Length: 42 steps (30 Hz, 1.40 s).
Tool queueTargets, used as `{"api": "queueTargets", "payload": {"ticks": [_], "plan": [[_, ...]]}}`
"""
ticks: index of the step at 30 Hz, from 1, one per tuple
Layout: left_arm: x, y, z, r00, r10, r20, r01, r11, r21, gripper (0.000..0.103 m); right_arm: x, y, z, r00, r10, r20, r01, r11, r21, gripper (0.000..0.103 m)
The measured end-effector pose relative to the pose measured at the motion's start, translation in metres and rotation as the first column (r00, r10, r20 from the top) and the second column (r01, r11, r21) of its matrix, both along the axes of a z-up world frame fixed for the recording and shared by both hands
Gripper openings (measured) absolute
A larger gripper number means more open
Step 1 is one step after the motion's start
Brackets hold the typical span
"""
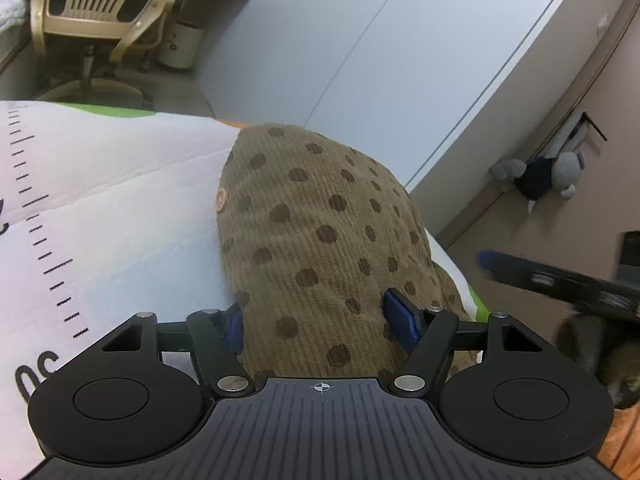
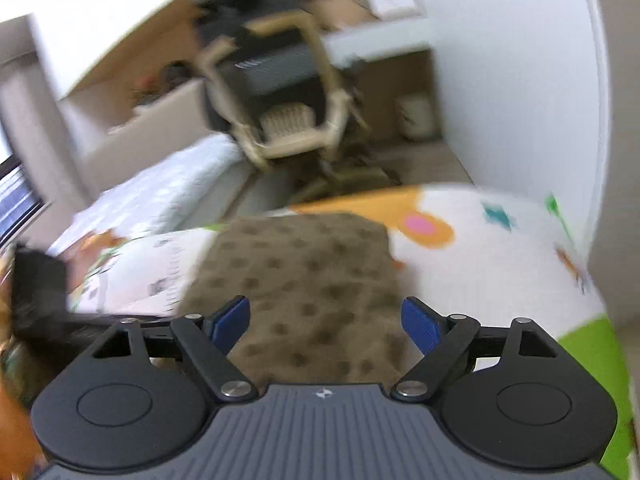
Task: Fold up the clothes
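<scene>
Left wrist view puts the left gripper (image 1: 320, 320) nearest, its blue pads spread apart with the brown dotted corduroy garment (image 1: 320, 220) bunched between them, not pinched. That garment lies on a white play mat (image 1: 120, 200) printed with ruler marks. Right wrist view, blurred, shows the right gripper (image 2: 326, 320) with its jaws wide as well, over the same cloth (image 2: 304, 264). Farther off stands a beige office chair (image 1: 96, 4), and a grey stuffed toy (image 1: 540, 176) lies by the wall.
</scene>
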State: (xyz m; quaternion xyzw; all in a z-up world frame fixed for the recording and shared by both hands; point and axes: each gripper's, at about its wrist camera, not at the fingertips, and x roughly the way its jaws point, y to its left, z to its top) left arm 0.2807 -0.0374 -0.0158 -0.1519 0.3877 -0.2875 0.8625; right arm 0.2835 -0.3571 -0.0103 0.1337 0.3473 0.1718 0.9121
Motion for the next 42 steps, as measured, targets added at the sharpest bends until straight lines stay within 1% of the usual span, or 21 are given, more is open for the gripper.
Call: {"api": "queueTargets", "payload": {"ticks": [1, 2, 3, 6, 8, 11, 13, 16, 19, 22, 24, 26, 28, 30, 31, 33, 35, 36, 37, 39, 42], "plan": [[-0.004, 0.001, 0.0, 1.0, -0.004, 0.013, 0.004, 1.0, -0.003, 0.071, 0.006, 0.007, -0.012, 0.999, 0.004, -0.042, -0.004, 1.0, -0.004, 0.07], [-0.007, 0.002, 0.0, 1.0, -0.005, 0.022, 0.006, 1.0, -0.009, 0.069, 0.01, 0.014, -0.024, 0.998, 0.004, -0.066, -0.004, 1.0, -0.006, 0.07], [-0.009, 0.004, -0.001, 1.0, -0.005, 0.028, 0.005, 1.0, -0.018, 0.068, 0.009, 0.022, -0.029, 0.999, -0.005, -0.051, 0.004, 1.0, -0.016, 0.071], [-0.01, 0.023, -0.002, 1.0, 0.014, 0.021, -0.012, 0.997, -0.071, 0.065, 0.01, 0.044, -0.023, 1.0, 0.015, -0.021, -0.015, 1.0, -0.006, 0.055], [-0.009, 0.04, -0.001, 0.999, 0.034, 0.016, -0.033, 0.994, -0.101, 0.064, 0.018, 0.066, -0.019, 0.999, 0.04, -0.018, -0.04, 0.999, -0.012, 0.055], [-0.01, 0.084, 0.008, 0.995, 0.097, 0.033, -0.094, 0.991, -0.1, 0.064, 0.033, 0.118, -0.017, 0.992, 0.125, -0.017, -0.125, 0.992, -0.013, 0.055], [-0.016, 0.125, 0.016, 0.985, 0.162, 0.051, -0.157, 0.984, -0.085, 0.064, 0.043, 0.155, -0.015, 0.982, 0.186, -0.017, -0.187, 0.982, -0.01, 0.055], [-0.029, 0.189, 0.024, 0.959, 0.273, 0.075, -0.269, 0.962, -0.052, 0.064, 0.055, 0.226, -0.015, 0.953, 0.303, 0.009, -0.302, 0.953, -0.034, 0.055], [-0.045, 0.244, 0.022, 0.927, 0.369, 0.066, -0.367, 0.93, -0.036, 0.065, 0.059, 0.287, -0.017, 0.919, 0.393, 0.037, -0.39, 0.918, -0.067, 0.055], [-0.058, 0.279, 0.02, 0.915, 0.401, 0.046, -0.4, 0.916, -0.021, 0.066, 0.054, 0.324, -0.017, 0.887, 0.455, 0.075, -0.444, 0.887, -0.127, 0.062], [-0.065, 0.291, 0.025, 0.925, 0.376, 0.048, -0.377, 0.926, 0.0, 0.069, 0.051, 0.329, -0.014, 0.879, 0.472, 0.076, -0.46, 0.878, -0.134, 0.064], [-0.072, 0.299, 0.038, 0.929, 0.358, 0.099, -0.362, 0.932, 0.031, 0.076, 0.043, 0.327, -0.005, 0.873, 0.479, 0.091, -0.463, 0.874, -0.149, 0.069], [-0.063, 0.299, 0.041, 0.93, 0.349, 0.114, -0.356, 0.934, 0.043, 0.08, 0.035, 0.324, 0.006, 0.865, 0.487, 0.118, -0.466, 0.869, -0.169, 0.078], [-0.048, 0.297, 0.04, 0.933, 0.343, 0.114, -0.35, 0.936, 0.048, 0.082, 0.021, 0.322, 0.019, 0.837, 0.521, 0.166, -0.489, 0.849, -0.199, 0.088], [-0.041, 0.296, 0.039, 0.934, 0.34, 0.113, -0.347, 0.937, 0.051, 0.083, 0.014, 0.323, 0.025, 0.818, 0.544, 0.185, -0.509, 0.836, -0.206, 0.095], [-0.026, 0.294, 0.038, 0.936, 0.333, 0.112, -0.341, 0.938, 0.056, 0.085, 0.004, 0.327, 0.03, 0.776, 0.598, 0.201, -0.565, 0.8, -0.201, 0.103], [-0.011, 0.292, 0.037, 0.938, 0.327, 0.111, -0.335, 0.94, 0.062, 0.087, -0.004, 0.338, 0.024, 0.738, 0.654, 0.167, -0.632, 0.756, -0.172, 0.103], [-0.003, 0.291, 0.037, 0.94, 0.324, 0.111, -0.332, 0.941, 0.064, 0.087, -0.005, 0.345, 0.016, 0.733, 0.668, 0.13, -0.651, 0.744, -0.151, 0.103], [0.004, 0.289, 0.036, 0.941, 0.32, 0.11, -0.329, 0.942, 0.067, 0.086, -0.004, 0.351, 0.003, 0.739, 0.669, 0.078, -0.659, 0.742, -0.128, 0.103], [0.019, 0.287, 0.035, 0.943, 0.314, 0.11, -0.323, 0.944, 0.072, 0.079, -0.004, 0.361, -0.02, 0.747, 0.665, 0.002, -0.662, 0.743, -0.095, 0.103], [0.035, 0.286, 0.036, 0.945, 0.307, 0.112, -0.316, 0.946, 0.07, 0.081, -0.024, 0.37, -0.025, 0.774, 0.633, 0.025, -0.62, 0.765, -0.174, 0.103]]}}
